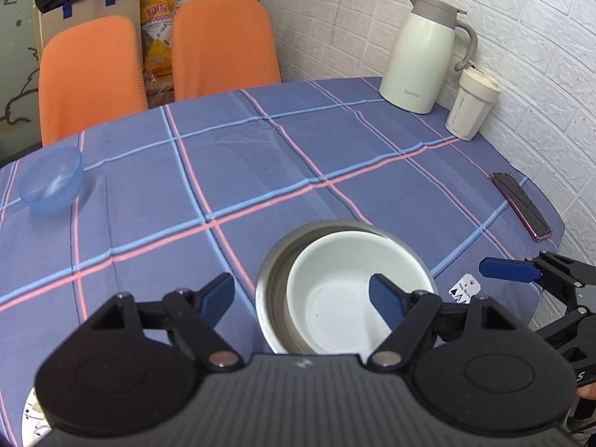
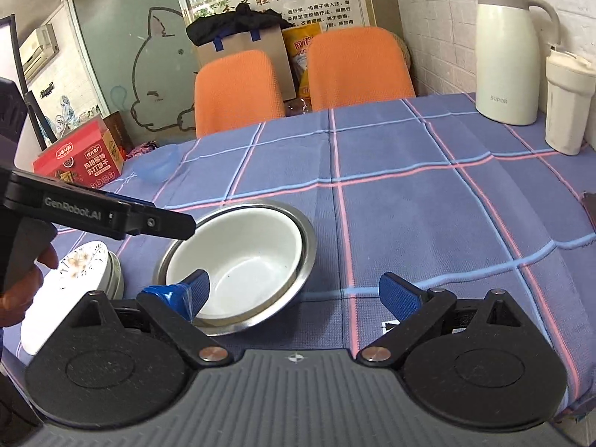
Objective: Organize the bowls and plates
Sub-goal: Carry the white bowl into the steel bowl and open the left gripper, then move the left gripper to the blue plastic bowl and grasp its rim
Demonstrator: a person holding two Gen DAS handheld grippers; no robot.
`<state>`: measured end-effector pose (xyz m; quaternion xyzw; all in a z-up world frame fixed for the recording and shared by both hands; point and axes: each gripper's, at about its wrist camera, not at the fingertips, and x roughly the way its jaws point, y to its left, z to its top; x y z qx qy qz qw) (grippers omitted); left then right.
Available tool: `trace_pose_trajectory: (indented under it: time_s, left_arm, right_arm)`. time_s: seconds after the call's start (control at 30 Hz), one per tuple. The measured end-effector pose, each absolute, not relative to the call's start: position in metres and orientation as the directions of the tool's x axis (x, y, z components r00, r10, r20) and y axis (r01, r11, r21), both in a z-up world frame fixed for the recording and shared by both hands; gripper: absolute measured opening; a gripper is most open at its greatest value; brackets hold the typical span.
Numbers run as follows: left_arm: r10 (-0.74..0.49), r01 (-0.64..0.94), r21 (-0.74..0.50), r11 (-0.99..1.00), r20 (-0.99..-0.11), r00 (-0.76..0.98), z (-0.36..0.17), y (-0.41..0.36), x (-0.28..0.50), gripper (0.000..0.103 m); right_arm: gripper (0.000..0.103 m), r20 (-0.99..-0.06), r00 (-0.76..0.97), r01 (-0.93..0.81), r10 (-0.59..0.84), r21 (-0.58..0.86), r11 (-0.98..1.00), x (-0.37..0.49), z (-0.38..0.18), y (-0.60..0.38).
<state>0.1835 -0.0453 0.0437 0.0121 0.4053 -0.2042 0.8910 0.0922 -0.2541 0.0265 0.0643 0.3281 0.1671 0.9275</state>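
A white bowl (image 1: 335, 298) sits nested in a steel bowl (image 1: 270, 272) on the checked tablecloth, close in front of both grippers. My left gripper (image 1: 301, 294) is open above the bowls' left side, one finger outside the steel rim and the other over the white bowl, pressing on nothing. My right gripper (image 2: 298, 290) is open to the right of the nested bowls (image 2: 238, 253), its left finger hanging over their near rim. A stack of white flowered plates (image 2: 80, 272) lies left of the bowls. A translucent blue bowl (image 1: 50, 182) stands alone at the far left.
A cream thermos jug (image 1: 424, 56) and a lidded cup (image 1: 471, 108) stand at the back right by the brick wall. A phone (image 1: 521, 205) lies near the table's right edge. Two orange chairs (image 1: 223, 44) stand behind the table. A hand (image 2: 22, 287) holds the left gripper's handle.
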Motion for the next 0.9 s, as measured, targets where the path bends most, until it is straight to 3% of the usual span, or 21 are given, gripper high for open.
trace_pose_trajectory:
  time_s: [0.63, 0.9]
  left_arm:
    - [-0.336, 0.299, -0.181, 0.937, -0.705, 0.625, 0.044, 0.026, 0.18, 0.081]
    - [-0.229, 0.146, -0.178, 0.973, -0.692, 0.685, 0.055, 0.115, 0.207, 0.082]
  right_arm:
    - [0.086, -0.611, 0.69, -0.364, 0.388, 0.171, 0.916, 0.119, 0.041, -0.194]
    - [0.086, -0.624, 0.654, -0.452, 0.428, 0.133, 0.882, 0.17, 0.052, -0.14]
